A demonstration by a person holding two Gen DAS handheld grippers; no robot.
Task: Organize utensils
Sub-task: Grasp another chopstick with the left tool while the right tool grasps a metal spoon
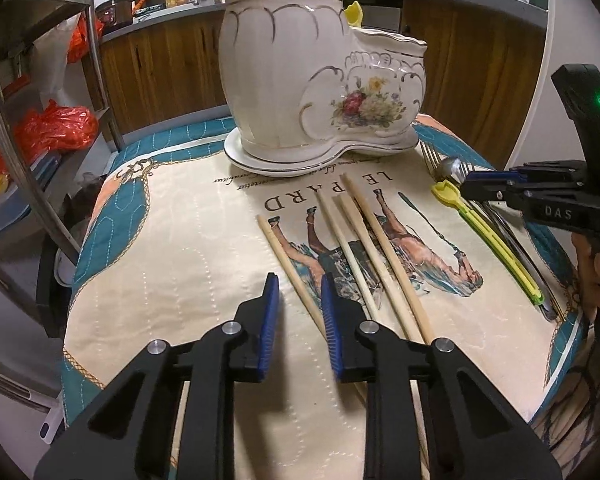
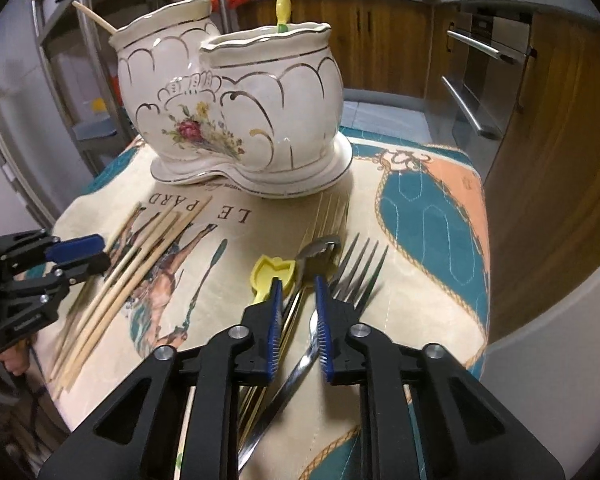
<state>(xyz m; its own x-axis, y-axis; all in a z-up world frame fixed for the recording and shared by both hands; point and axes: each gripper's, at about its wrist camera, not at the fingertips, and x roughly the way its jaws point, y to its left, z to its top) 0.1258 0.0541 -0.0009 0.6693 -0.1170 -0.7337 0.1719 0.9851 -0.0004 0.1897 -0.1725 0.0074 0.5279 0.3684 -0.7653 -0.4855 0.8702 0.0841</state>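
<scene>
Landmark: white ceramic boot-shaped holder (image 1: 300,80) with gilt lines and a flower spray, standing on its own saucer-like base at the far middle of the bench (image 1: 172,280). It has two compartments; a wooden stick leans from the taller one, a yellow plastic handle rises from the lower one.

Edges and free room: the bench cloth (image 2: 428,216) ends just behind the holder and drops off to either side. A bare stretch of cloth lies to the holder's left in the left wrist view, and another over the teal and peach border to its right in the right wrist view.

Surface: quilted cream cloth with teal and peach border, rope motif and a horse print.

Task items: four pale chopsticks (image 1: 364,248) lie loose in front of the holder, fanned. To the holder's right front lie a yellow plastic spoon (image 2: 272,276), a metal spoon (image 2: 320,250) and forks (image 2: 360,268), bunched and overlapping.

Left tool (image 1: 298,292): jaws narrowed, a gap still showing; its tips sit astride the near end of the leftmost chopstick, pads not pressing.

Right tool (image 2: 298,292): jaws nearly closed over the metal handles; whether the pads press on one cannot be told.

Room: wood-fronted kitchen cabinets, steel shelving, orange bags.

Writing: "LE PARD" on the cloth; "DAS" on the right tool.
</scene>
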